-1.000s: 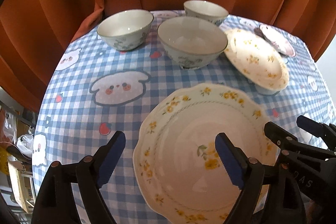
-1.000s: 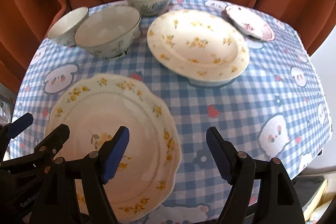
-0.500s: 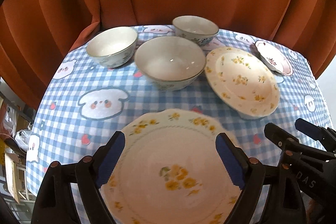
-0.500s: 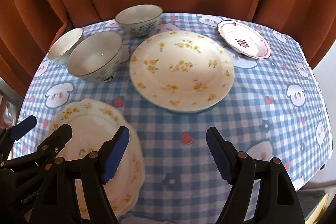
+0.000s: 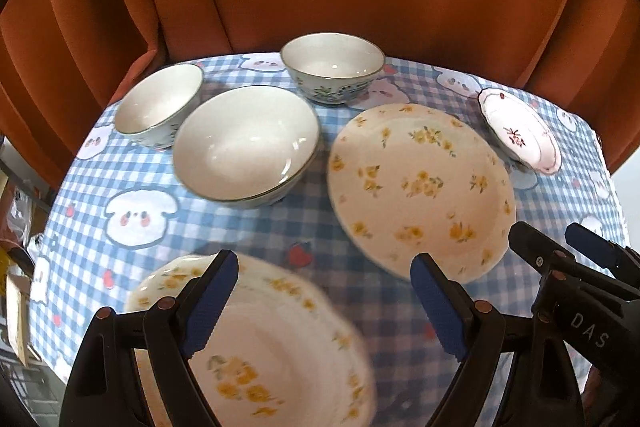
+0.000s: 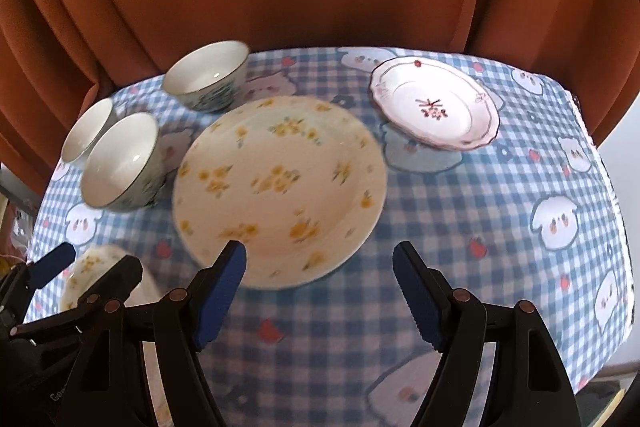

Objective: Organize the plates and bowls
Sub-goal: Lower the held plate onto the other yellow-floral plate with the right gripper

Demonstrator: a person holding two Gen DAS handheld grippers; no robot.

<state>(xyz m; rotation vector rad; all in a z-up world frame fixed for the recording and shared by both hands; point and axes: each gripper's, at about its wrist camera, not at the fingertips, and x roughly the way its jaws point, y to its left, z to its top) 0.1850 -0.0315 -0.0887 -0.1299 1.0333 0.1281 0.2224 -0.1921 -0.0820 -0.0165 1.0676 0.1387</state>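
Yellow-flowered plate (image 6: 280,187) lies just ahead of the right gripper (image 6: 318,291), jaws spread, empty, angled steeply down.

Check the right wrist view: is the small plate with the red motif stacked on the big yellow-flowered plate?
No. The small red-motif plate sits by itself on the checked tablecloth, apart from the yellow-flowered plate.

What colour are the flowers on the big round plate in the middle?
Yellow, with small green leaves, on the big round plate. The right wrist view shows them best.
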